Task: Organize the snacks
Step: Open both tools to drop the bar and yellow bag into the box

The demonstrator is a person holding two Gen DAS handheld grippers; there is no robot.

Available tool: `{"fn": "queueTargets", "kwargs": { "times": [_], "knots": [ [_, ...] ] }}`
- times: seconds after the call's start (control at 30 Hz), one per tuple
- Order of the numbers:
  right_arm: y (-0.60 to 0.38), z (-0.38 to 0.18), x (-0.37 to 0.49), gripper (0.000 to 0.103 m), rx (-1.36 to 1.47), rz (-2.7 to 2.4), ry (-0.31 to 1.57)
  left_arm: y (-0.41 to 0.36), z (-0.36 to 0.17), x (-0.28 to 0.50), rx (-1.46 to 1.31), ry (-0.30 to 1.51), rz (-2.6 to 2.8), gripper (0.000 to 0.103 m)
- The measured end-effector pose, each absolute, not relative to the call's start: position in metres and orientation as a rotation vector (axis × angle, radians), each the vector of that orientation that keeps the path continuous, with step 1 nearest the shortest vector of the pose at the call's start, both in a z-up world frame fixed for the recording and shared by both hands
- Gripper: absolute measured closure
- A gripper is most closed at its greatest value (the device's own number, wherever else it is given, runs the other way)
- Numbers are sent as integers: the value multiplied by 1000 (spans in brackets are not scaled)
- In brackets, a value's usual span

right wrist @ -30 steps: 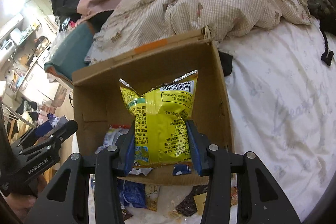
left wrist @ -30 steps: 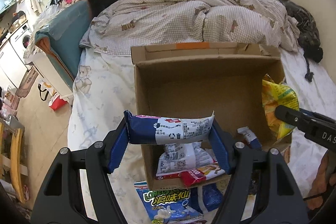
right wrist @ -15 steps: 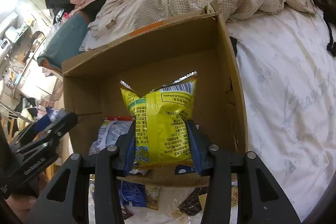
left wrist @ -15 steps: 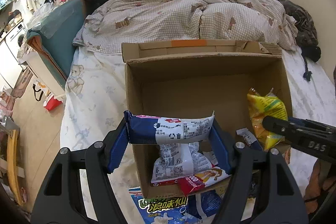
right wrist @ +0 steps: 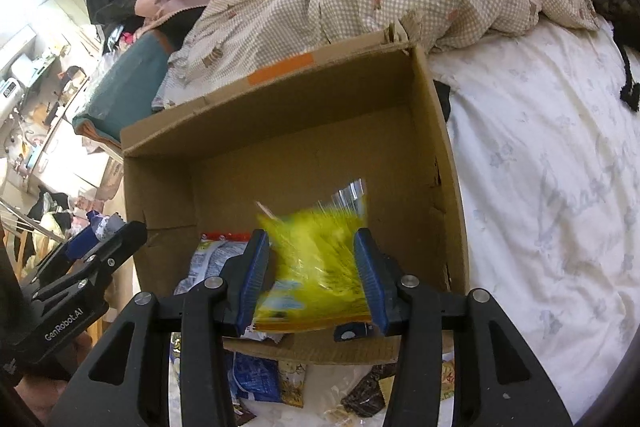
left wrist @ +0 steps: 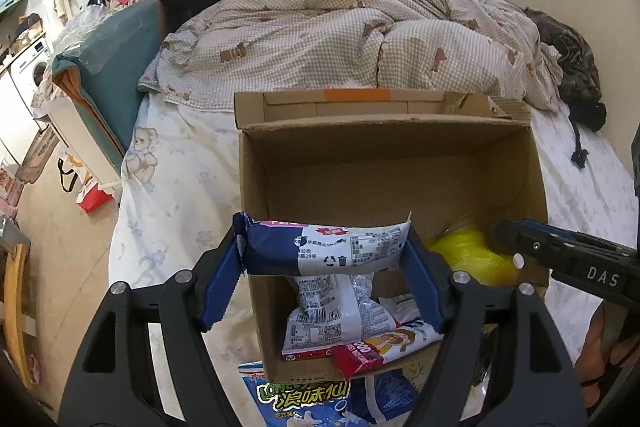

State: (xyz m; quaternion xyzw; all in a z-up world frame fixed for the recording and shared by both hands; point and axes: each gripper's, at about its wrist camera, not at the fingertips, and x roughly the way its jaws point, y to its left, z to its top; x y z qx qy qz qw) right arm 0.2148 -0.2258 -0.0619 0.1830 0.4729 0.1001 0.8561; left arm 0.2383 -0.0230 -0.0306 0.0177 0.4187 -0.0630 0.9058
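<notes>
Slipping lower, the yellow snack bag (right wrist: 316,267) is blurring between my right gripper's (right wrist: 312,279) loosening pads inside the cardboard box (right wrist: 448,211); my left gripper (left wrist: 326,279), jaws just widening, is spanning a blue-and-white packet (left wrist: 324,247) over the box's near-left corner.

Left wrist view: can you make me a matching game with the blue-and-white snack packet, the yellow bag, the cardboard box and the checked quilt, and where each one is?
1 blue-and-white snack packet
2 yellow bag
3 cardboard box
4 checked quilt

A bunched up behind the box
B between the left gripper's pads
C blurry, inside the box
D open, on the white sheet

Pairs: 1-B, 2-C, 3-D, 4-A.
</notes>
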Motion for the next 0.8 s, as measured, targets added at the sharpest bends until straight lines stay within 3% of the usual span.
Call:
{"fn": "queueTargets", "kwargs": {
  "times": [0.17,0.23,0.3,0.73,0.8],
  "knots": [
    [-226,-59,214,55,397,219,983,-21,-29,238,18,866,-133,20],
    [-227,-60,215,46,404,214,994,-20,-28,239,15,866,-131,16],
    [-230,-62,216,29,425,206,998,-19,-28,239,3,865,-130,15],
    [-230,-57,214,29,432,229,993,-8,-23,232,-70,846,-137,15],
    [-231,-53,212,29,431,228,982,-4,-19,228,-88,839,-136,7]
  ]
}}
